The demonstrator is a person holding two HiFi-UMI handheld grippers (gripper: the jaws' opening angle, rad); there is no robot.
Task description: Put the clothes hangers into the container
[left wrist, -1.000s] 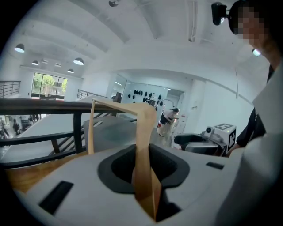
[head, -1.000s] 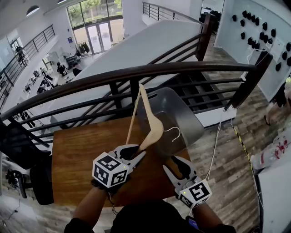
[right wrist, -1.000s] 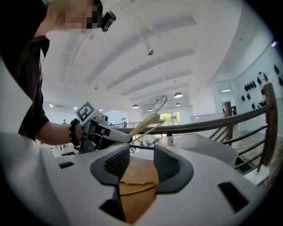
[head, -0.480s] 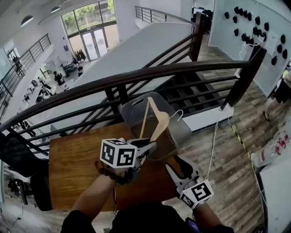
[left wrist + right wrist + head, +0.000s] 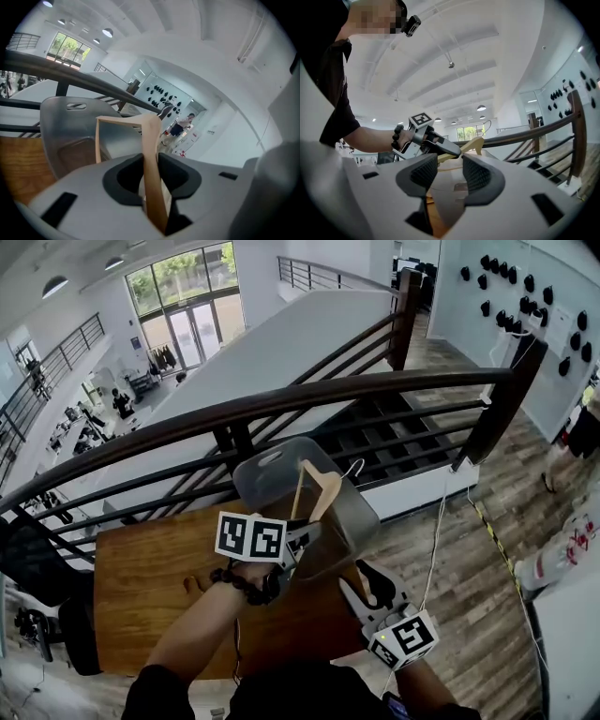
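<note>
A pale wooden clothes hanger (image 5: 320, 491) with a wire hook stands nearly upright over the mouth of a grey translucent container (image 5: 362, 513). The container sits at the far right of a wooden table (image 5: 141, 577). My left gripper (image 5: 305, 533) is shut on one arm of the hanger. In the left gripper view the hanger (image 5: 151, 159) runs up between the jaws of the left gripper (image 5: 152, 166), with the container (image 5: 65, 122) right behind it. My right gripper (image 5: 368, 589) hovers open and holds nothing, nearer to me and right of the container. The right gripper view shows the right gripper (image 5: 445, 176) aimed level at the hanger (image 5: 474, 144).
A dark wooden railing (image 5: 281, 399) with black bars runs just behind the table and container; beyond it is a drop to a lower floor. A white cable (image 5: 441, 531) hangs to the right. Wood plank floor lies right of the table.
My left gripper has carried the hanger forward and right, from in front of the container to over its mouth, and rolled it more upright. The right gripper shifted slightly.
</note>
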